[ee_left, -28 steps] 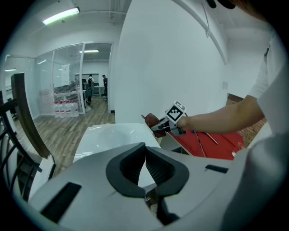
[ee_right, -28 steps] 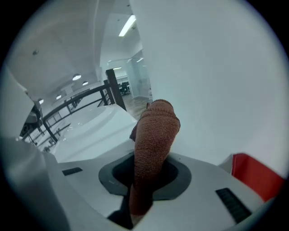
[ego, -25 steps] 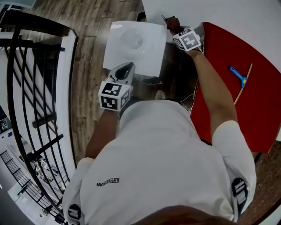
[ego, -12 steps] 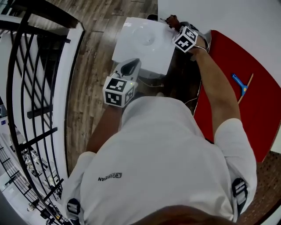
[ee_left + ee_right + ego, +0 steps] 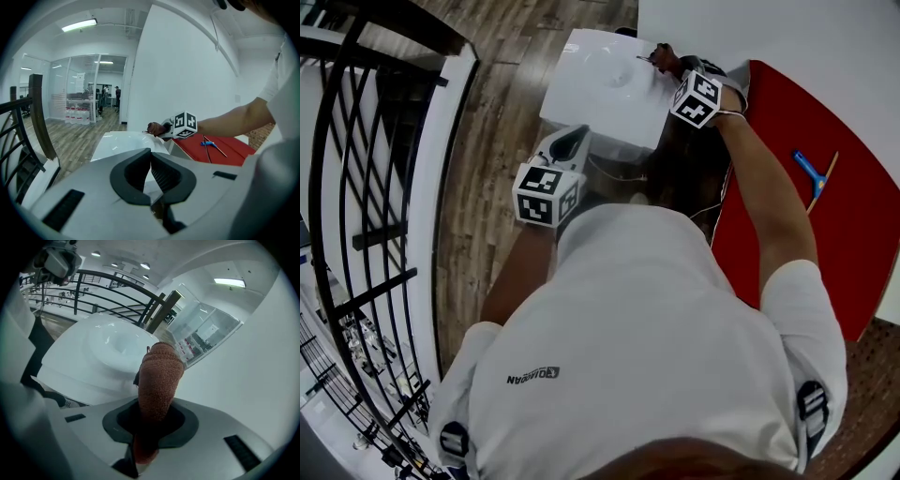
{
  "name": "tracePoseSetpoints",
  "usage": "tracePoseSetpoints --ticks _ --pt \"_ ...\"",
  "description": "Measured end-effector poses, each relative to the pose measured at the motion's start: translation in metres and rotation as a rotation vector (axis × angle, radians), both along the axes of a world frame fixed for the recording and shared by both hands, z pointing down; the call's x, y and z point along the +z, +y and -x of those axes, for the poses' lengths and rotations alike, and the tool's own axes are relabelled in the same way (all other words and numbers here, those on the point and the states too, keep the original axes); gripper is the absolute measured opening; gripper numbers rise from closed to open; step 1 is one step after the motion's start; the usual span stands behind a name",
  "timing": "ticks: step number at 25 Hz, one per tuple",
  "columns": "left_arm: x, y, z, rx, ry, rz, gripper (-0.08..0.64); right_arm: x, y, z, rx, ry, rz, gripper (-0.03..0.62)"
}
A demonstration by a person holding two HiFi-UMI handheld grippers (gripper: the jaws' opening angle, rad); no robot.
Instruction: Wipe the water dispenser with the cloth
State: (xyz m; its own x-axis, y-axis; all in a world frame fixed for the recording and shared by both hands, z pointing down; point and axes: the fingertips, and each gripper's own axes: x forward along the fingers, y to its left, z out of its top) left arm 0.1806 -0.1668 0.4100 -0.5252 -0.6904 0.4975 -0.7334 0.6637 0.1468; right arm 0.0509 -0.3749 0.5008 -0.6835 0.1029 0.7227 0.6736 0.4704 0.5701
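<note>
R gripper (image 5: 157,401): fingers clamped on rust-brown cloth (image 5: 159,371). Cloth sticks out past the fingertips, over the top of the water dispenser (image 5: 600,89); contact not clear. L gripper (image 5: 151,161): fingers together, nothing between; dispenser top just beyond tips.

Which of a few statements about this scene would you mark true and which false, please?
1. The right hand-held gripper is shut on the cloth. True.
2. The left hand-held gripper holds a second cloth. False: its jaws are together with nothing between them.
3. The water dispenser is black. False: it is white.
4. A blue tool lies on the red surface. True.
</note>
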Motion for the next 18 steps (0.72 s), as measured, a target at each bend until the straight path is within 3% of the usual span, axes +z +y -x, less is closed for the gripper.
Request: tracePoseSetpoints --ticks 9,18 --pt "0.002 0.010 0.001 -0.043 0.003 -0.021 0.000 0.002 0.036 -0.056 -0.149 0.014 -0.047 0.072" --pt "0.003 0.025 0.001 -0.024 0.001 -0.011 0.001 0.002 0.059 -0.114 -0.138 0.090 0.016 0.072"
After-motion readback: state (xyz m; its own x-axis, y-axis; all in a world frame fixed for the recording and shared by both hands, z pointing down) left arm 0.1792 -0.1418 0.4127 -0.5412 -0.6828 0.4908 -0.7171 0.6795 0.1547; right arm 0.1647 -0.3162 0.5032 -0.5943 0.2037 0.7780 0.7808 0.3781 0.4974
